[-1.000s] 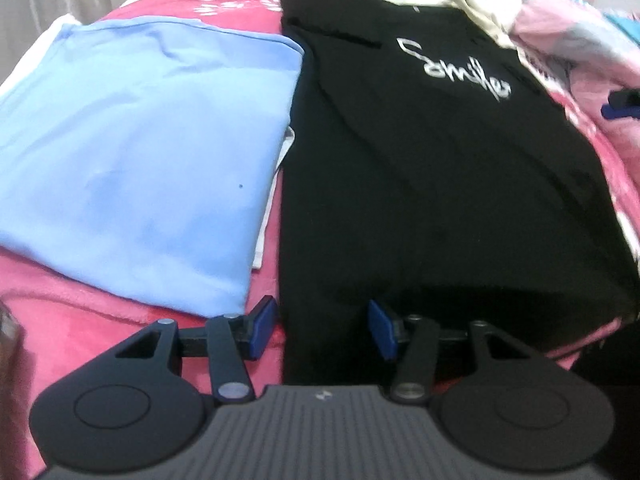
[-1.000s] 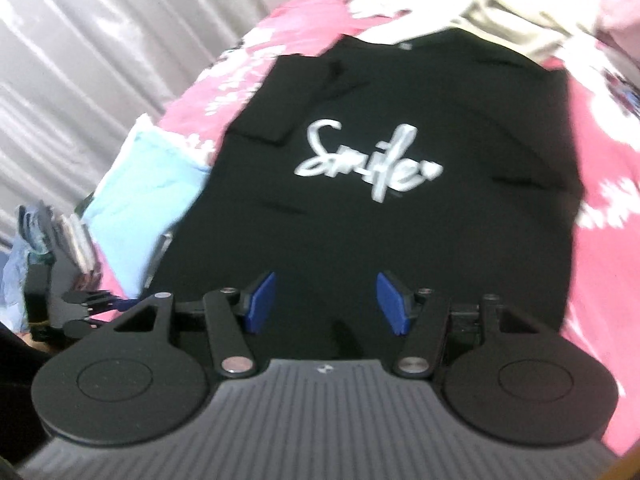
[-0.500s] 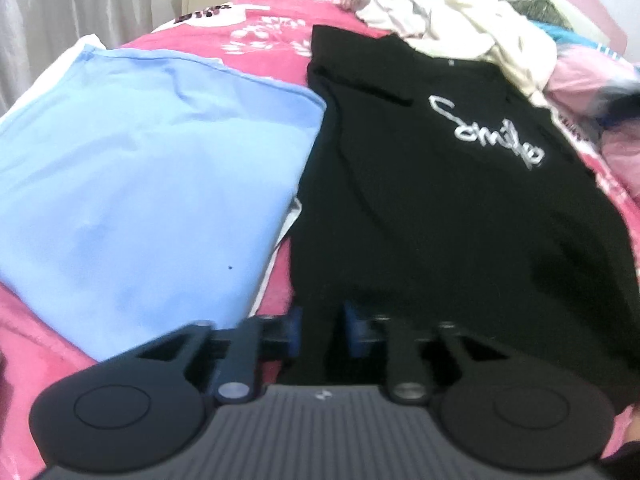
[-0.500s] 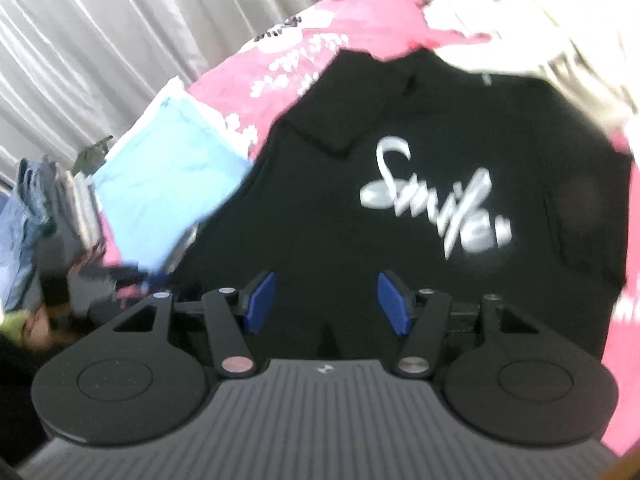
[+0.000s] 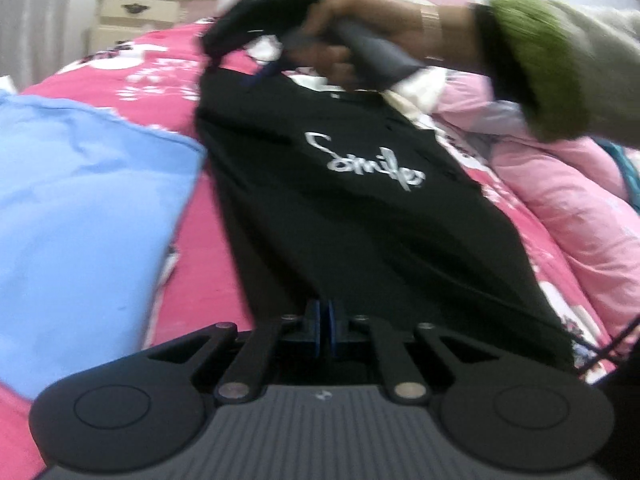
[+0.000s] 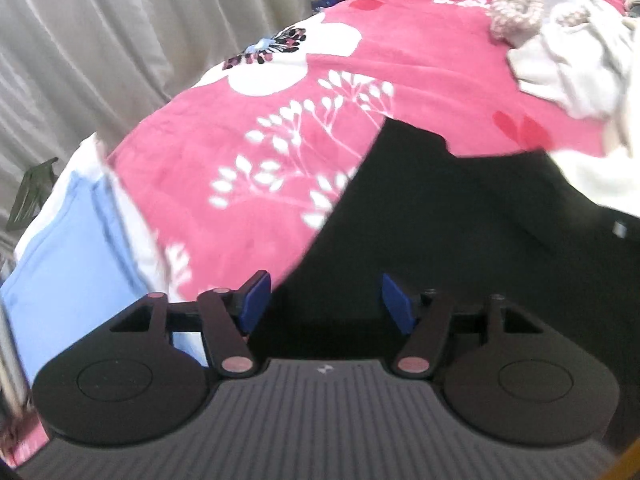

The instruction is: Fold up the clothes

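With my left tongs (image 5: 323, 330) clamped shut on the near hem of the black T-shirt (image 5: 360, 208), I have one end of the garment pinched; the shirt stretches away ahead of them across the pink bedspread (image 5: 120, 68), its white "Smile" print (image 5: 364, 166) facing up. At the far end, my right tongs (image 5: 256, 76) hang above the shoulder area, seen from the left wrist camera as a blurred shape in my right hand (image 5: 344, 44). From the right wrist view those tongs (image 6: 324, 306) stand wide apart, holding nothing, with the shirt's sleeve and shoulder (image 6: 420, 216) directly ahead of and beneath them. A folded light blue garment (image 5: 80, 216) lies to the left of my left tongs, just beside the shirt. A heap of unfolded pale clothes (image 6: 572, 68) sits farther ahead, beyond the collar.

I judge this to be the start of a lengthwise fold: one end secured, the other not yet gripped. Next, I think the right tongs need to drop onto the shoulder edge and close on it, so both ends can lift together. Motion blur makes the exact landing spot uncertain.
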Tool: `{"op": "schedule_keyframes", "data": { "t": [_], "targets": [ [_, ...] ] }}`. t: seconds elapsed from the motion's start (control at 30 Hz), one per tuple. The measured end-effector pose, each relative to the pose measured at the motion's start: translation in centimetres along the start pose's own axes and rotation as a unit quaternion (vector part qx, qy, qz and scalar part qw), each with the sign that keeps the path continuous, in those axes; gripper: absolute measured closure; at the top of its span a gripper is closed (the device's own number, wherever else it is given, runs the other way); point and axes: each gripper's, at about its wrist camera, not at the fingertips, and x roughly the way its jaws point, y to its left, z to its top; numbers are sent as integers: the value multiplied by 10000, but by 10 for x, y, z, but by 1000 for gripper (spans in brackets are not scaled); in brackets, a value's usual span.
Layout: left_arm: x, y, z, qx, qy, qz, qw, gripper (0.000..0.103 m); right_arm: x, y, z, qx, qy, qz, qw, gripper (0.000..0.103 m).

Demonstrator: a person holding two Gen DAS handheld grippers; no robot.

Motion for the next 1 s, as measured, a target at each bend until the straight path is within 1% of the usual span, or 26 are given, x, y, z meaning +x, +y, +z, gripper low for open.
{"op": "schedule_keyframes", "data": {
  "t": [0.1, 0.17, 0.2, 0.27, 0.3, 0.33, 0.37, 0.4, 0.43, 0.47, 0.53, 0.67, 0.77, 0.87, 1.0],
  "targets": [
    [7, -4, 4, 41, -30, -286, 9996, 98, 24, 5, 11, -102, 130, -184, 9997, 36],
    [9, -7, 5, 106, -55, -384, 9992, 99, 43, 7, 14, -193, 321, -491, 9981, 35],
    [11, -8, 6, 140, -68, -431, 9989, 99, 48, 5, 14, -190, 392, -555, 9975, 36],
    [10, -8, 5, 145, -105, -541, 9984, 99, 49, 0, 11, -158, 369, -514, 9979, 37],
    [10, -6, 5, 136, -102, -583, 9982, 99, 46, -2, 10, -146, 332, -482, 9982, 43],
    [9, -5, 4, 137, -94, -611, 9980, 99, 44, -4, 9, -134, 296, -452, 9984, 55],
    [8, -5, 4, 140, -94, -640, 9978, 99, 42, -7, 9, -100, 289, -441, 9986, 62],
    [7, -5, 4, 129, -106, -680, 9975, 99, 40, -10, 8, -65, 281, -431, 9987, 79],
    [7, -4, 5, 107, -124, -708, 9974, 99, 37, -15, 8, 35, 263, -418, 9988, 91],
    [6, -3, 6, 84, -142, -734, 9972, 99, 35, -20, 8, 156, 216, -393, 9989, 94],
    [6, -3, 8, 24, -195, -750, 9970, 99, 22, -30, 3, 341, -17, -251, 9991, 97],
    [10, -10, 16, 32, -307, -835, 9960, 99, -2, -50, -8, 495, -378, -155, 9979, 97],
    [17, -17, 24, 48, -366, -961, 9947, 99, -20, -75, -15, 681, -566, -171, 9959, 97],
    [28, -24, 33, 0, -338, -1092, 9934, 99, -33, -100, -24, 868, -715, -236, 9934, 97],
    [48, -36, 44, -59, -316, -1323, 9907, 99, -47, -135, -38, 1104, -884, -438, 9890, 97]
  ]
}}
